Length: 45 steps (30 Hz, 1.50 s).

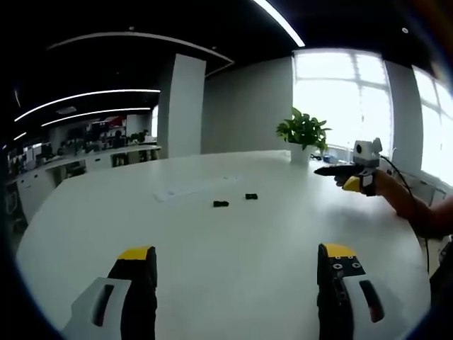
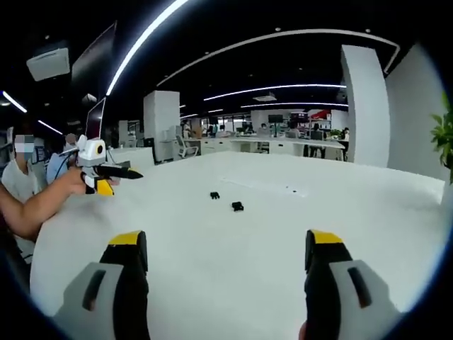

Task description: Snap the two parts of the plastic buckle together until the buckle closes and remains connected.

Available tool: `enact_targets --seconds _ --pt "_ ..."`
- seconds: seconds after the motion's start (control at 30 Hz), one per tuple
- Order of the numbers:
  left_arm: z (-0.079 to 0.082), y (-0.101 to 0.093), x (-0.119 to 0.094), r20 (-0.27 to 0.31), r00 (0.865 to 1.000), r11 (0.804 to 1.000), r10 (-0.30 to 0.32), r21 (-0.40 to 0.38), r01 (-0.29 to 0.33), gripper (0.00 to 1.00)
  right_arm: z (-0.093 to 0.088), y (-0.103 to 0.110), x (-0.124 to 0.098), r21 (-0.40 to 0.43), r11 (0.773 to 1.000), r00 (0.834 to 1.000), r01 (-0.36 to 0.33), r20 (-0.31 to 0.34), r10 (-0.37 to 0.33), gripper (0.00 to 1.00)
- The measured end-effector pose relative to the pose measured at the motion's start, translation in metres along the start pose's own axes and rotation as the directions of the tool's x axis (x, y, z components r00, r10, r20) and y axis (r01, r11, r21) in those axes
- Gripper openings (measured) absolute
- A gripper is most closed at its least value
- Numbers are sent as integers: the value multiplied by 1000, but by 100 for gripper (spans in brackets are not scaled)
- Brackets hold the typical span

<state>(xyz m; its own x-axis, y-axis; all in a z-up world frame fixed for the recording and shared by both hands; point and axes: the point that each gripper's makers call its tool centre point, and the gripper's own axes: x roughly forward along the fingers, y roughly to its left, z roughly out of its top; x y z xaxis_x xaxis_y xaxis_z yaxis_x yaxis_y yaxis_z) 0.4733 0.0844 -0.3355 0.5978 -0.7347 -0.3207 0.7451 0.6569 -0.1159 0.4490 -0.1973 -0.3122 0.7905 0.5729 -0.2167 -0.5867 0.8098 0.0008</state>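
Lying apart on white table (image 1: 212, 248), two unlabelled black buckle parts (image 1: 221, 204) (image 1: 250, 196), left tongs (image 1: 237, 265) wide, right tongs (image 2: 226, 251) wide

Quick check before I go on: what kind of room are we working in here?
It looks like an open-plan office. A big white table holds the two buckle parts, rows of desks stand behind under strip lights, and a potted plant sits by the window.

A: The two buckle parts (image 1: 221, 204) (image 1: 251, 196) sit far off on the bench (image 1: 212, 255), too small to tell prongs from socket.

B: Same from the right gripper view. And the potted plant (image 2: 444, 138) is cut by the edge.
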Motion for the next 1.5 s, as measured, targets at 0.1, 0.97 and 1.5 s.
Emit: enact_targets --seconds 0.1,0.97,1.5 --pt "-2 -5 3 -6 999 999 -35 -4 35 96 -2 -1 1 -12 1000 1000 -2 -9 2 91" --pt "-1 -27 5 -34 998 998 -53 -18 53 97 -18 20 6 -75 997 994 11 -105 -19 84" --pt "-10 -19 16 -71 997 1000 10 16 -9 99 -17 14 6 -72 996 993 61 -100 -68 83"
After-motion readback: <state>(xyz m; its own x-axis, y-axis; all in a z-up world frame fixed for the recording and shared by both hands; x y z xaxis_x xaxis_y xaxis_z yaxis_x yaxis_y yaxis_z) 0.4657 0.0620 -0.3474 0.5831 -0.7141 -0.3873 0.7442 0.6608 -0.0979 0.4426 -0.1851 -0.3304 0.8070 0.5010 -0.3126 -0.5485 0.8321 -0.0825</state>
